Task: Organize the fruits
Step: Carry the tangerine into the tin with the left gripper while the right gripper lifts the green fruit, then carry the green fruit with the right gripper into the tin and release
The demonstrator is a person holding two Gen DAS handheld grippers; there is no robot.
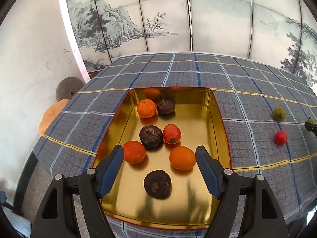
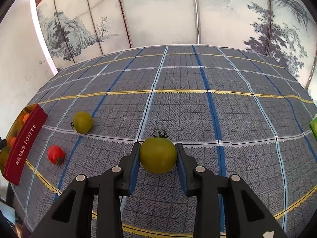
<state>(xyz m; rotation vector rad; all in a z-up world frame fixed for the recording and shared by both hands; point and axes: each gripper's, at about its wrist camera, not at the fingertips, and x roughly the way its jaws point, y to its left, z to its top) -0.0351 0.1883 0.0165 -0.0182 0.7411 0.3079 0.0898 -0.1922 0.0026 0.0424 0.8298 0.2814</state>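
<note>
A gold tin tray point(image 1: 208, 101) with red outer walls holds several fruits: oranges, dark brown round fruits and a red tomato point(image 1: 172, 133). My left gripper point(image 1: 160, 153) hangs open over the tray's near half with nothing pressed between its pads. A dark brown fruit point(image 1: 157, 184) lies on the tray floor below it, and an orange point(image 1: 182, 158) sits just inside the right finger. In the right wrist view my right gripper point(image 2: 158, 154) is shut on a green tomato point(image 2: 158, 154) above the checked cloth.
A second green tomato point(image 2: 82, 122) and a small red tomato point(image 2: 55, 154) lie on the cloth between the right gripper and the tray's red "TOFFEE" wall point(image 2: 23, 148). A green box edge point(image 2: 314, 128) shows at far right. A painted folding screen stands behind the table.
</note>
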